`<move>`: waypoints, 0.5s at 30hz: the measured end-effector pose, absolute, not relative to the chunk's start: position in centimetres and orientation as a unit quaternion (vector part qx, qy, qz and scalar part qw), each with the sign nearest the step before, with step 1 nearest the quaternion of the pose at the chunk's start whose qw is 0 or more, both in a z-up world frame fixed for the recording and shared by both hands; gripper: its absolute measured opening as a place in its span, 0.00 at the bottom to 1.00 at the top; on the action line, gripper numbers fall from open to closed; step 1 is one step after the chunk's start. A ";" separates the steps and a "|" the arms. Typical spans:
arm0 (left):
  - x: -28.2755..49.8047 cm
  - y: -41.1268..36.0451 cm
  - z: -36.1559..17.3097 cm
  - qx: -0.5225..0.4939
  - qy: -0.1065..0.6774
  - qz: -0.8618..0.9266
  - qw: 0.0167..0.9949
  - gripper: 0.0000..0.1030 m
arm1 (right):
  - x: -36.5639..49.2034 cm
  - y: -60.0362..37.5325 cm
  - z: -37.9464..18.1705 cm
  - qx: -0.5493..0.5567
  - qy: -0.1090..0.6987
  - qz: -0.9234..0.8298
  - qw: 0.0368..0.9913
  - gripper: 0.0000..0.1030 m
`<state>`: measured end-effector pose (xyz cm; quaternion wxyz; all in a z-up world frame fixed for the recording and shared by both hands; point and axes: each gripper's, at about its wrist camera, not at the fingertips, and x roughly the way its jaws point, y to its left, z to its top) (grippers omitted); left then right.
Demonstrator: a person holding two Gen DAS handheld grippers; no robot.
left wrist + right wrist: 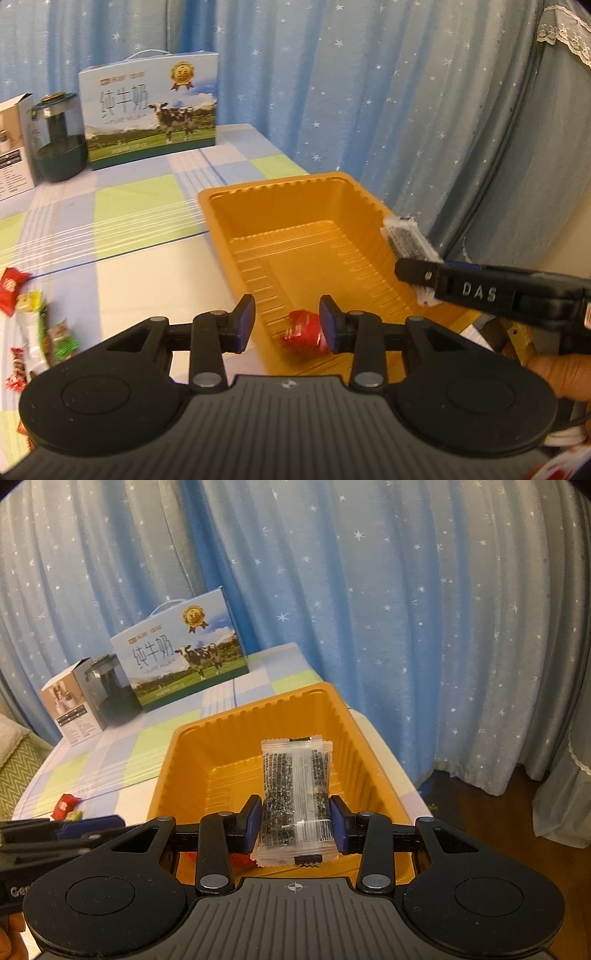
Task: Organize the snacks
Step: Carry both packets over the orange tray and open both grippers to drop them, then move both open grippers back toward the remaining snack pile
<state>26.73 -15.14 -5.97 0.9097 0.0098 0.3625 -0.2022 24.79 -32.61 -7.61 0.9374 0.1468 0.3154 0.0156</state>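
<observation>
Left gripper (287, 325): jaws apart, nothing pressed between the pads. A red-wrapped candy (302, 334) lies below the gap on the floor of the orange tray (236, 192), at the near end, apparently free of the pads. No earlier frame given, so its release cannot be confirmed.

Right gripper (293, 821): pads clamped on the sides of a clear packet of dark seeds (295, 794), held upright over the tray's near end, at 3 o'clock from the left gripper.

Progress, judged: early. One snack in the tray, one carried above it and not yet dropped.

Still loose on the checked tablecloth (140, 192), at 9 o'clock from the left gripper: one red candy (10, 286), about two green-and-white packets (62, 338), one red-and-white twist (16, 371). Blur makes this count approximate; more may lie beyond the frame edge.

Background, 11 o'clock: one milk carton box (151, 110), one dark green jar (59, 140), one small white box (14, 144).
</observation>
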 end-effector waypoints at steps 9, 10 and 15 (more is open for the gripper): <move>25.8 -13.0 -6.2 -0.004 0.366 -0.189 0.911 0.37 | 25.0 -32.6 -7.5 0.182 0.304 0.030 0.935 0.40; 25.6 -12.8 -6.2 -0.005 0.367 -0.188 0.911 0.37 | 25.0 -32.7 -7.3 0.187 0.300 0.030 0.935 0.45; 24.2 -11.4 -5.9 -0.008 0.364 -0.178 0.914 0.40 | 24.1 -33.3 -6.6 0.200 0.285 0.017 0.937 0.50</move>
